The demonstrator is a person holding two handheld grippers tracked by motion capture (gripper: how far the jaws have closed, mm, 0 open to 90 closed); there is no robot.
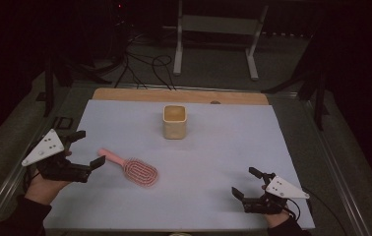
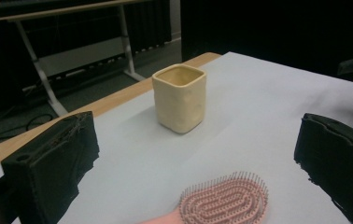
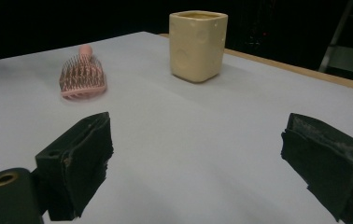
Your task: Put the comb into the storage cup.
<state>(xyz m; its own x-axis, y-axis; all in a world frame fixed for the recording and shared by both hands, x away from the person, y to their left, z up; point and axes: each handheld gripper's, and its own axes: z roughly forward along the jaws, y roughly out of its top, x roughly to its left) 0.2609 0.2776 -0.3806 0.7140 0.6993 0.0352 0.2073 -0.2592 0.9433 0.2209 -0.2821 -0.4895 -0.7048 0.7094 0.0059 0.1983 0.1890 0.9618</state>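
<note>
A pink hairbrush (image 1: 133,168) lies bristles-up on the pale sheet, its handle toward the left. A cream square cup (image 1: 174,121) stands upright farther back, near the middle. My left gripper (image 1: 88,148) is open just left of the brush handle; in the left gripper view the brush head (image 2: 224,201) lies low between the jaws and the cup (image 2: 180,97) stands beyond. My right gripper (image 1: 246,183) is open near the front right, with nothing between its jaws. Its view shows the brush (image 3: 82,77) at the far left and the cup (image 3: 197,45) ahead.
The pale sheet (image 1: 223,147) covers most of the wooden table (image 1: 125,94), which shows along the far edge. Behind the table are a white metal stand (image 1: 217,29) and black cables (image 1: 144,66) on the floor. A metal rail (image 1: 339,172) runs along the table's right side.
</note>
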